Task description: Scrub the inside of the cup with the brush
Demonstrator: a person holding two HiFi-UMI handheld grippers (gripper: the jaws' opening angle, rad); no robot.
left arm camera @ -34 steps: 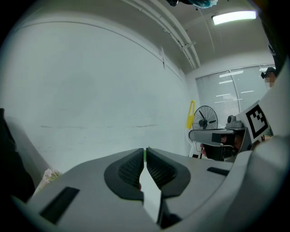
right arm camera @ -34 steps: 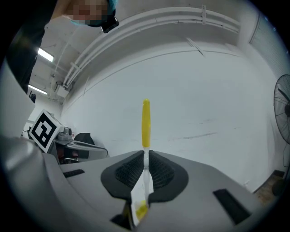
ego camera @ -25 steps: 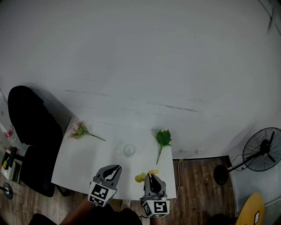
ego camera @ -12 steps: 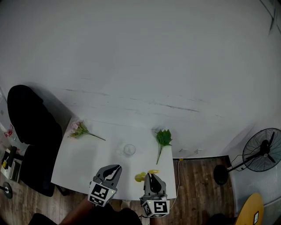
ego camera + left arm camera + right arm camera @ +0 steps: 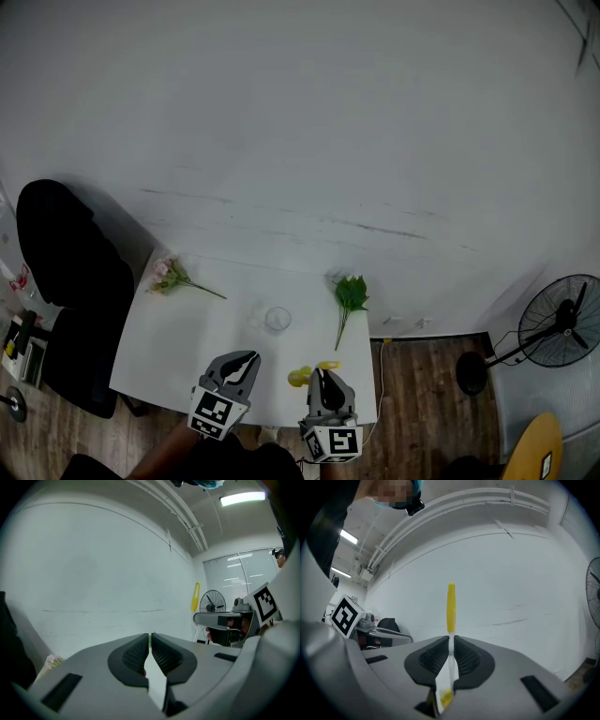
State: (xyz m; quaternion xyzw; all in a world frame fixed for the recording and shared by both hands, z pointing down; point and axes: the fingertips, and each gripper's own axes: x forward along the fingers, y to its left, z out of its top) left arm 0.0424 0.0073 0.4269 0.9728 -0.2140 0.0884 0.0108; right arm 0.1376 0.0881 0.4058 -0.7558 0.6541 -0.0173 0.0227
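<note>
Taken from the head, high above and steeply down on the small white rectangular table (image 5: 178,337), with the left gripper (image 5: 249,358) and right gripper (image 5: 319,377) at the bottom edge. Mounted close behind each pair of grey jaws, tilted up toward the plain white wall (image 5: 93,573). Shared by all three: that wall; by head and left gripper views, the black pedestal fan (image 5: 561,319); in each gripper view, the other's marker cube.

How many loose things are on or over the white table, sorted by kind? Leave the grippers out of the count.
Plant stems: 2, a pink flower and a green leafy sprig
Cup: 1
Brush: 1, clamped in the right gripper
Total: 4
</note>
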